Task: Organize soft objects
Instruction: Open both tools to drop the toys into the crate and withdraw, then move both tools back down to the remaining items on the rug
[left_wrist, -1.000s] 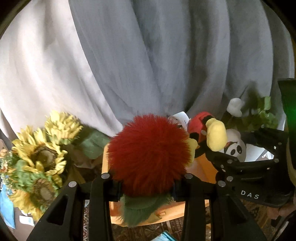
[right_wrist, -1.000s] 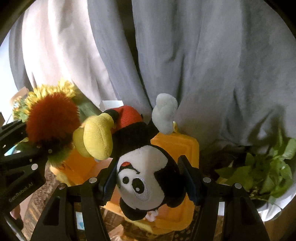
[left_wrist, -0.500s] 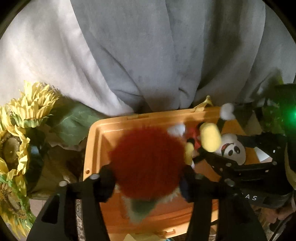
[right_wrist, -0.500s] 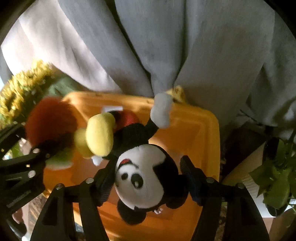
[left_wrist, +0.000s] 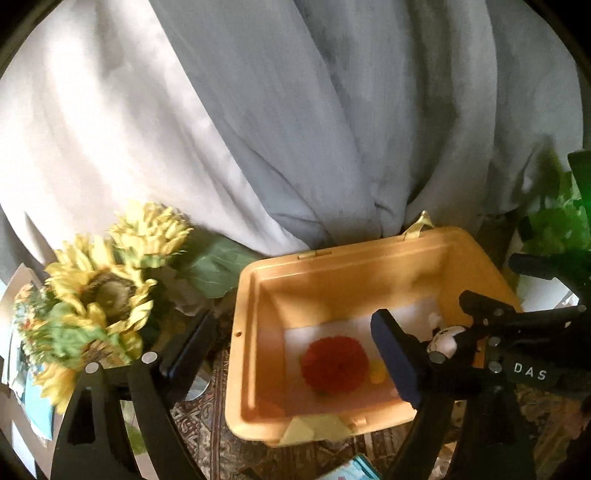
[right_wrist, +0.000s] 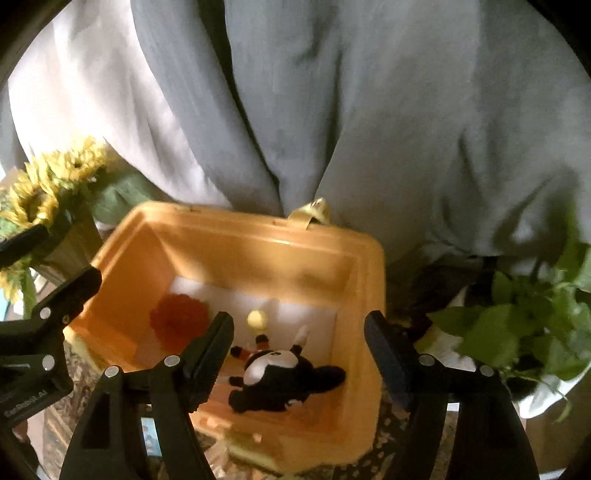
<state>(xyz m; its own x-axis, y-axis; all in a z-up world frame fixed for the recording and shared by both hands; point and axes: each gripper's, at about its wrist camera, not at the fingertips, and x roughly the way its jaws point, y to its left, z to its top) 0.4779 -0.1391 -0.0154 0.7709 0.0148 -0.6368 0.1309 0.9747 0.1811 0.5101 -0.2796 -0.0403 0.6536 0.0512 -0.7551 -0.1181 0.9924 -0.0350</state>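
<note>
Both toys are in the orange bin (right_wrist: 373, 295): red pom-pom (left_wrist: 334, 363) left, mouse plush (right_wrist: 284, 376) right. The left gripper (left_wrist: 291, 343) and right gripper (right_wrist: 299, 339) have jaws spread, just opened, nothing pinched. Right gripper's body reads "DAS"; left one probably "GenRobot.AI", blurred.

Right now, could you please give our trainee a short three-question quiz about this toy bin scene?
1. True or false: the red pom-pom lies inside the orange bin.
2. Which toy lies below the right gripper? A) black-and-white plush B) a teddy bear C) a doll
3. Fill in: left of the bin stand yellow ____.

Key: 1 true. 2 A. 3 sunflowers. Both the left gripper and the right one have just been opening, with nothing pressed between the pads.
</note>
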